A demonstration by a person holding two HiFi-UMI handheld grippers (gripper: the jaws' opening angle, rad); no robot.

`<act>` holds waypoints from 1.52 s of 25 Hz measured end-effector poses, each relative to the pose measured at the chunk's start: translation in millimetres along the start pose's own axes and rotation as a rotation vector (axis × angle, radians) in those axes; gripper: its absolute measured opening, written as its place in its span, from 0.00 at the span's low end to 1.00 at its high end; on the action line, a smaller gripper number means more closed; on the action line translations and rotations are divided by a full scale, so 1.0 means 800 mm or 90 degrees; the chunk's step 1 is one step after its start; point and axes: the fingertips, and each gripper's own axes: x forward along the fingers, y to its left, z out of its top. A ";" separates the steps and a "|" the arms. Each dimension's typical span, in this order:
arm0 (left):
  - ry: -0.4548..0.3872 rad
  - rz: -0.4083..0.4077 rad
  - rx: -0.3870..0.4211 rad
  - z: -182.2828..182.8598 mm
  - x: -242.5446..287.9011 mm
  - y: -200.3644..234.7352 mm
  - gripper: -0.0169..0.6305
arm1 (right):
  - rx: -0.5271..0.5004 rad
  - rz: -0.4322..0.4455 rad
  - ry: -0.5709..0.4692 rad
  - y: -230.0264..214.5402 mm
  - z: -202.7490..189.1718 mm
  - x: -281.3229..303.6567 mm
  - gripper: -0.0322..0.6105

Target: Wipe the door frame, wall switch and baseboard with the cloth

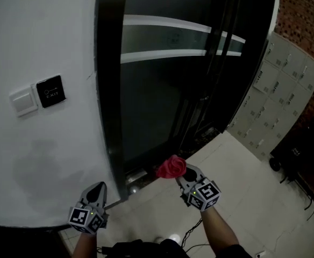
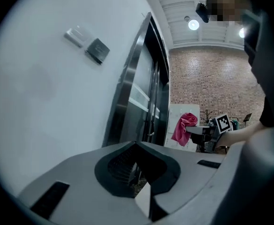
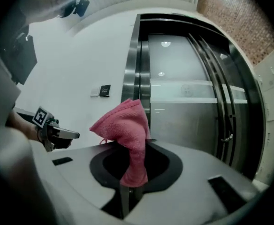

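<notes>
1. Cloth, pink and terry-textured [image 3: 127,135], stands bunched in the right gripper [image 3: 130,182]. The jaws are clamped on its lower end, and the rest sticks up past the tips.
2. Seen from the head view, that cloth hangs in the air near the lower part of the dark metal door frame [image 1: 107,90], just to its right. It touches neither the frame nor the glass.
3. Further left and nearer, the left gripper [image 2: 139,172] points at the white wall [image 1: 49,36] with its jaws together and nothing between them.
4. On that wall, well up and to the left, sit the white rocker wall switch [image 1: 23,102] and a black exit button plate [image 1: 51,91] beside it. A dark band at the wall's foot [image 1: 22,236] is probably the baseboard.
5. Judging from this, the step in hand is the approach to the door frame, and no wiping contact is made yet.
6. The next move calls for carrying the cloth left onto the frame's face, pressing the bunched end flat, and stroking along the metal without loosening the grip.
</notes>
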 end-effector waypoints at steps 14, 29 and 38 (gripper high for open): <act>0.033 0.001 0.005 -0.065 0.232 -0.119 0.01 | -0.111 0.146 -0.020 -0.188 0.033 0.018 0.14; -0.093 0.187 0.137 0.040 0.332 -0.018 0.01 | -0.207 0.438 -0.199 -0.183 0.188 0.282 0.14; -0.085 0.562 0.200 0.052 0.204 -0.021 0.01 | -0.304 0.591 -0.518 -0.047 0.383 0.358 0.14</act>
